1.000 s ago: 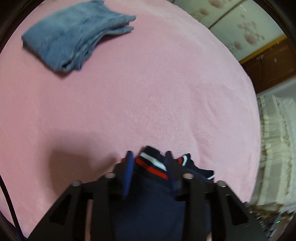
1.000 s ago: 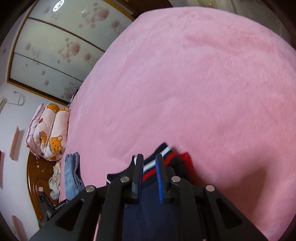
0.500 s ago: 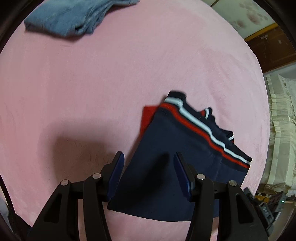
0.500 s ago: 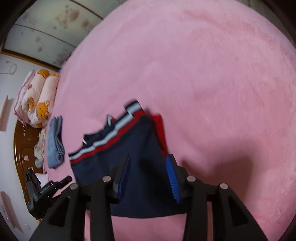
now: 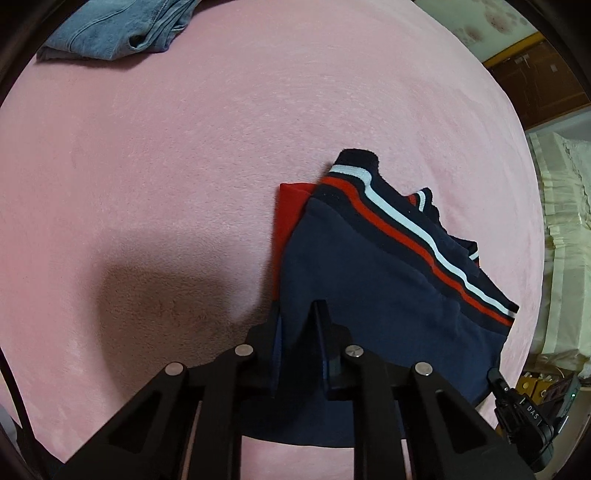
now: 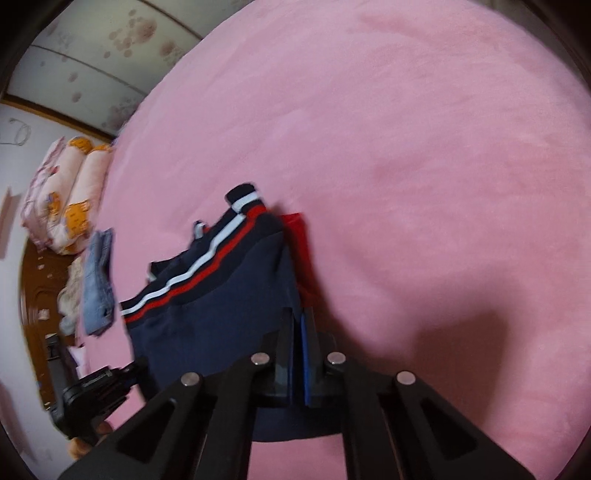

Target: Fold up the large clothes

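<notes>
A navy garment (image 5: 369, 288) with red and white stripes and a red underside lies folded on the pink blanket (image 5: 184, 166). It also shows in the right wrist view (image 6: 221, 295). My left gripper (image 5: 299, 314) is shut on the garment's near left edge. My right gripper (image 6: 297, 317) is shut on the garment's near right edge, fingers almost together. The cloth under both grippers is partly hidden by the fingers.
A folded blue denim garment (image 5: 122, 26) lies at the far left of the blanket; it also shows in the right wrist view (image 6: 98, 280). Patterned pillows (image 6: 62, 192) lie at the bed's head. A cream curtain (image 5: 565, 240) hangs right. A black device (image 5: 524, 413) sits beside the bed.
Both grippers let the garment go and drew back with jaws open half a second ago. Now both have closed again on its near edge.
</notes>
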`<move>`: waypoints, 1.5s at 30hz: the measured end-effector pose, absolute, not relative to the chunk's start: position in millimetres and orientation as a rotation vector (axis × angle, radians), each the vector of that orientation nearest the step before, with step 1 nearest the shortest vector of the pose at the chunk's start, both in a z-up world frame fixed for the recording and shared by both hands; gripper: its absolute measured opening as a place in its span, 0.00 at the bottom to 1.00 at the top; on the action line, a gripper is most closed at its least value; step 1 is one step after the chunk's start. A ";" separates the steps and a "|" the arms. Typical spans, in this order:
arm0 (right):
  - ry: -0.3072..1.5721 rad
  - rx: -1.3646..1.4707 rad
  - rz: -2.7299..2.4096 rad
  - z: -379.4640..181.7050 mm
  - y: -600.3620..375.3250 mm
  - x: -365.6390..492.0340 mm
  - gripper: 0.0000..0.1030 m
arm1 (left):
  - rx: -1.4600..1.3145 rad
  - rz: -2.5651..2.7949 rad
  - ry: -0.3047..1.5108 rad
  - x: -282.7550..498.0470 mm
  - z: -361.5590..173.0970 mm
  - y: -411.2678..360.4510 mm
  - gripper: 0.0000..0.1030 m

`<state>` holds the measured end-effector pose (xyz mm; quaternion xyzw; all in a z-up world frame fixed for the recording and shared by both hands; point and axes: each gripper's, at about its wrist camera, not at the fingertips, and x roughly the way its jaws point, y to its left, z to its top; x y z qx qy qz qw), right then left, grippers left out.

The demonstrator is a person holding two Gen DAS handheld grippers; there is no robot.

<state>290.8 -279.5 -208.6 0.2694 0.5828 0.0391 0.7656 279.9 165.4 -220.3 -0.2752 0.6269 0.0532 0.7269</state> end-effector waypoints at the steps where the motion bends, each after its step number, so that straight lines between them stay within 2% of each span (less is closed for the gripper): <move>1: 1.273 0.603 0.083 -210.8 -280.8 290.1 0.02 | -0.611 0.123 1.382 279.4 -221.0 166.7 0.13; 6: 1.272 0.623 0.056 -218.1 -279.5 289.9 0.03 | -0.598 0.162 1.363 276.6 -214.6 170.9 0.13; 10: 1.180 0.523 0.042 -189.4 -271.6 288.3 0.07 | -0.421 0.203 1.281 267.8 -182.2 163.5 0.14; 14: 1.114 0.434 0.104 -163.6 -258.0 283.4 0.07 | -0.396 0.068 1.228 257.9 -158.6 148.1 0.17; 18: 1.195 0.480 0.312 -172.4 -228.2 275.1 0.07 | -0.455 -0.098 1.333 251.7 -168.8 120.1 0.17; 26: 1.301 0.400 0.539 -203.4 -162.0 251.2 0.05 | -0.562 -0.266 1.505 234.7 -210.1 75.5 0.15; 30: 1.368 0.378 0.524 -225.8 -154.5 255.7 0.02 | -0.511 -0.219 1.560 232.3 -233.3 60.6 0.15; 35: 1.373 0.296 0.410 -226.9 -176.9 260.8 0.00 | -0.474 -0.115 1.521 229.8 -230.1 83.4 0.13; 39: 1.376 0.334 0.342 -223.4 -218.8 258.1 0.00 | -0.423 0.055 1.488 220.6 -224.5 124.0 0.13; 42: 1.369 0.232 0.184 -221.1 -254.5 252.7 0.00 | -0.578 0.061 1.490 210.8 -233.4 153.8 0.10; 45: 1.350 0.335 0.119 -220.8 -286.0 245.1 0.00 | -0.596 0.047 1.444 206.2 -225.5 157.6 0.10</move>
